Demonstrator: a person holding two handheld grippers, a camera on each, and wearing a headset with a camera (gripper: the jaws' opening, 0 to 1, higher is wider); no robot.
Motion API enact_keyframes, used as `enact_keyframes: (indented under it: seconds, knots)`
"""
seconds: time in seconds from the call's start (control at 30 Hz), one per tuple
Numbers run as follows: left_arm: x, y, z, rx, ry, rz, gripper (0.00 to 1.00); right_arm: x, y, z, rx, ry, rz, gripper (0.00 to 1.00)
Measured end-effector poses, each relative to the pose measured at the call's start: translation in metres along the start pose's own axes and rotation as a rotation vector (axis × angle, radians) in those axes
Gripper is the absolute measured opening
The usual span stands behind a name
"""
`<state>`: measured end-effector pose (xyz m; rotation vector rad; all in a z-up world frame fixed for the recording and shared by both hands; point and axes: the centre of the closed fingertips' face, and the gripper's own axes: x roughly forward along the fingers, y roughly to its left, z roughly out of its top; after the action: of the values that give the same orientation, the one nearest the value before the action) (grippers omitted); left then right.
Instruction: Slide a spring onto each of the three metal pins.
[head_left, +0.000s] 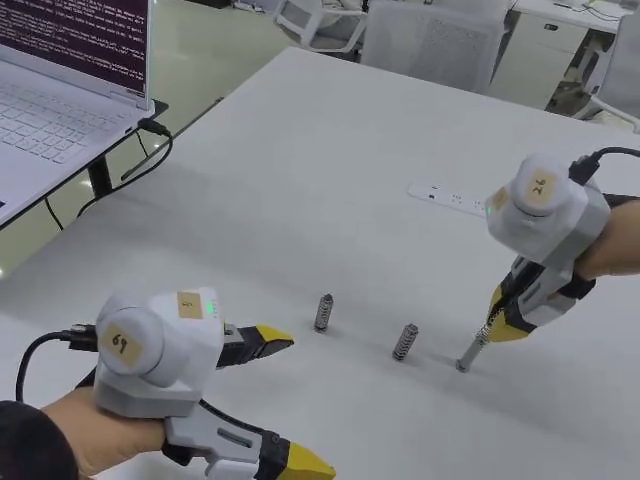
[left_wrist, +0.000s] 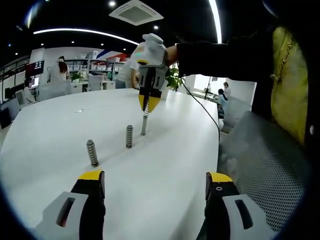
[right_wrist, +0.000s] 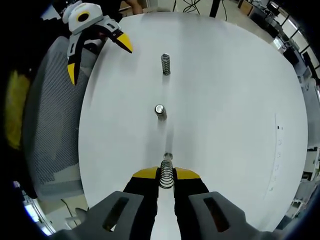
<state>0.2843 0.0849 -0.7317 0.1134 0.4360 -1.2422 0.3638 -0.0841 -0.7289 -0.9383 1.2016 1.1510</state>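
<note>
Clamping a spring (right_wrist: 166, 176) endwise, coaxial with the upright end pin (head_left: 467, 357), right gripper (head_left: 500, 322) fingers; left gripper (left_wrist: 155, 177) fingers apart.

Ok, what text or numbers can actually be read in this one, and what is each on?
"69": left sticker, on the left gripper.
"26": right sticker, on the right gripper, lying sideways.
Smaller left label and smaller right label, one on each gripper: blurred, unreadable.
Laptop screen: lines of text, too small to read.
Power strip: markings too small to read.
</note>
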Motion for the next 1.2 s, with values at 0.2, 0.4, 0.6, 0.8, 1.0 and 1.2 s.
enact_keyframes:
  seconds: [0.2,0.4,0.6,0.8,1.0,1.2]
  knots:
    - [0.000,0.000,0.000,0.002,-0.001,0.000,0.79,0.005,0.001,-0.001,-0.005,0.007,0.004,0.08]
    - [0.000,-0.001,0.000,0.000,0.000,-0.003,0.79,0.014,0.003,-0.003,-0.008,0.024,0.009,0.08]
    - [0.000,-0.001,0.000,0.000,0.000,-0.004,0.78,0.022,0.007,-0.004,-0.010,0.033,0.016,0.08]
    - [-0.001,-0.001,0.000,0.000,-0.001,-0.003,0.78,0.033,0.011,-0.006,-0.008,0.045,0.021,0.08]
    - [-0.001,-0.001,0.000,-0.001,-0.001,-0.004,0.78,0.044,0.009,-0.009,-0.003,0.043,0.022,0.08]
    - [-0.001,-0.001,0.000,-0.001,-0.001,-0.003,0.78,0.049,0.009,-0.009,0.001,0.039,0.022,0.08]
